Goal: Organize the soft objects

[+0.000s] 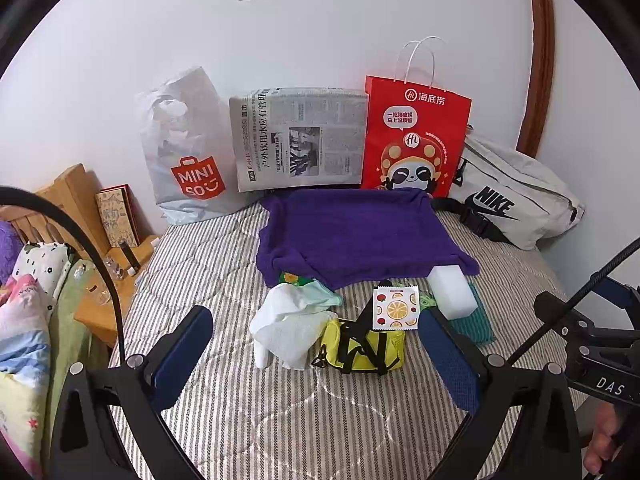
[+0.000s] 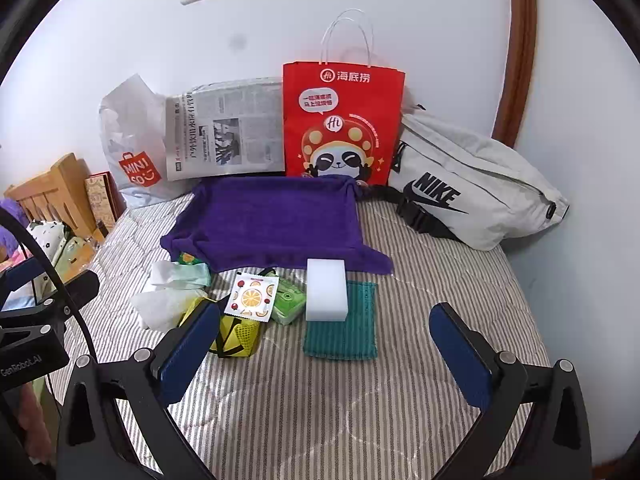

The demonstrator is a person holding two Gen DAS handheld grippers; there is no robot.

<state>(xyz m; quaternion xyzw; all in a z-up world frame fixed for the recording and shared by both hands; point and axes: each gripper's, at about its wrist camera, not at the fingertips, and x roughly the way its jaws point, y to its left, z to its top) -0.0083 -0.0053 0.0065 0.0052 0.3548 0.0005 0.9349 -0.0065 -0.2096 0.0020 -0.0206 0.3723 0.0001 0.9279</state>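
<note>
A: Both sets of jaws stand wide and hold nothing. The left gripper (image 1: 316, 344) hangs over the near middle of the grey-striped quilted bed (image 2: 440, 280), the right gripper (image 2: 324, 344) beside it.

B: So what could go wrong, biggest thing first?

A: The purple fleece towel (image 2: 272, 224), spread flat toward the bed's far edge. A one-corner pinch would drag it, and its front hem lies just beside the white foam sponge block (image 2: 326, 290).

B: And that block?

A: It rests on the dark green ribbed cloth pad (image 2: 348, 336); pull the pad and the block tips.

B: The left pile?

A: The crumpled white cloth (image 1: 288, 328) leans on the yellow mesh pouch with black straps (image 1: 360, 344). A strap could snag a finger.

B: Smaller things?

A: The fruit-printed flat packet (image 2: 252, 296) sits loose across the pouch and what may be a green plastic case (image 2: 289, 302), which is half hidden. It would slide off.
</note>
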